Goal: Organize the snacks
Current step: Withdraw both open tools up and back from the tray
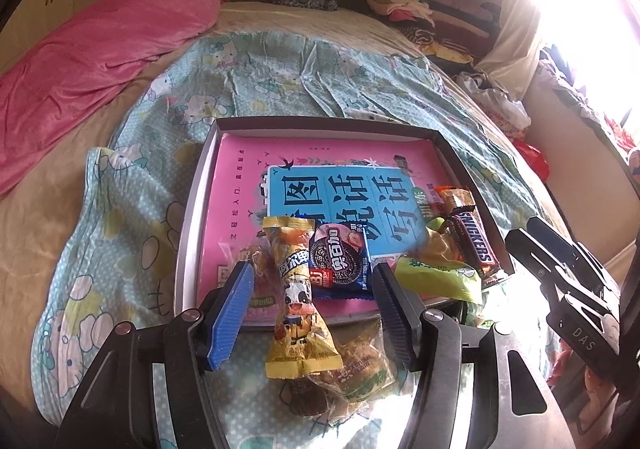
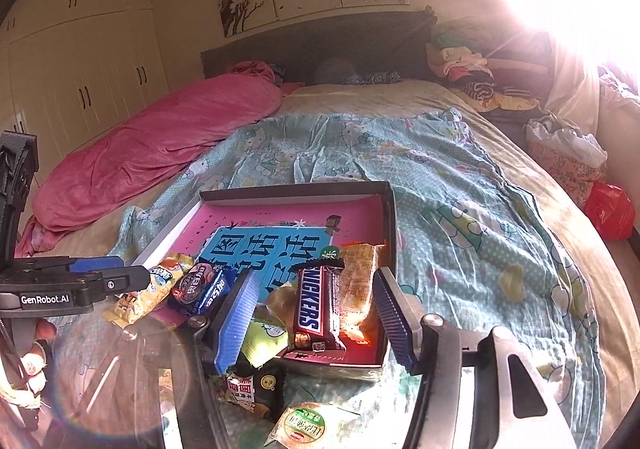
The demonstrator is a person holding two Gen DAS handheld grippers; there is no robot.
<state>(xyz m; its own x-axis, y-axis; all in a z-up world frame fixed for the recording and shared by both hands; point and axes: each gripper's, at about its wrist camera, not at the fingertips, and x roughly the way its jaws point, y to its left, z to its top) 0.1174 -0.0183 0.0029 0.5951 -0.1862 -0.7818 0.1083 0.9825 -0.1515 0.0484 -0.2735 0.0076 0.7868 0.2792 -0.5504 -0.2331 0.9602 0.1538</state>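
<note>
Your left tool hangs wide open over the near edge of the shallow box on the bed, its blue pads straddling the yellow panda-print snack and the blue cookie packet without gripping either. Your right tool is just as open, holding nothing, with the Snickers bar and the orange-wrapped snack lying between its pads in the box's near right corner. More wrapped snacks lie on the bed just outside the box's near rim.

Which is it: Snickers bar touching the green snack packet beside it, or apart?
Touching. The right wrist view shows the Snickers bar lying across the green snack packet's edge, no gap.
</note>
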